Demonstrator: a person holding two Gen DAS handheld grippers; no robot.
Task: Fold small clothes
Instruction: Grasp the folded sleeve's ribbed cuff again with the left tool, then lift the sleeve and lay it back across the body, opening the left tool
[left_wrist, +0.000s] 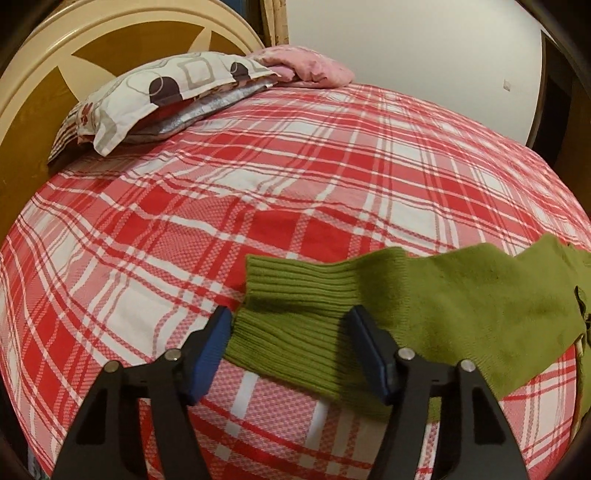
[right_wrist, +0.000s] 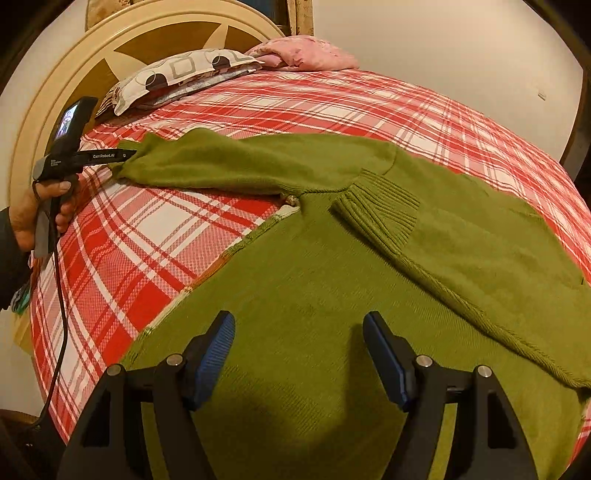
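Bed (left_wrist: 295, 192), covered by a red-and-white plaid sheet (right_wrist: 155, 236), wrinkled in places. Green sweater (right_wrist: 295, 295) lies spread flat on it, one sleeve (right_wrist: 229, 166) stretched toward the headboard side, the other folded across the body. Patterned pillow (left_wrist: 155, 96) and pink cloth (left_wrist: 306, 66) lie at the head end, touching.

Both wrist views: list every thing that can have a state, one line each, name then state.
Green sweater: spread on the bed, one sleeve folded across the body, the other stretched out sideways.
Ribbed cuff: between the pads of the left hand-held gripper, grip not certain.
Right hand-held gripper: open, over the sweater body, holding nothing.
Patterned pillow: lying at the headboard.
Pink cloth: crumpled beside the pillow.
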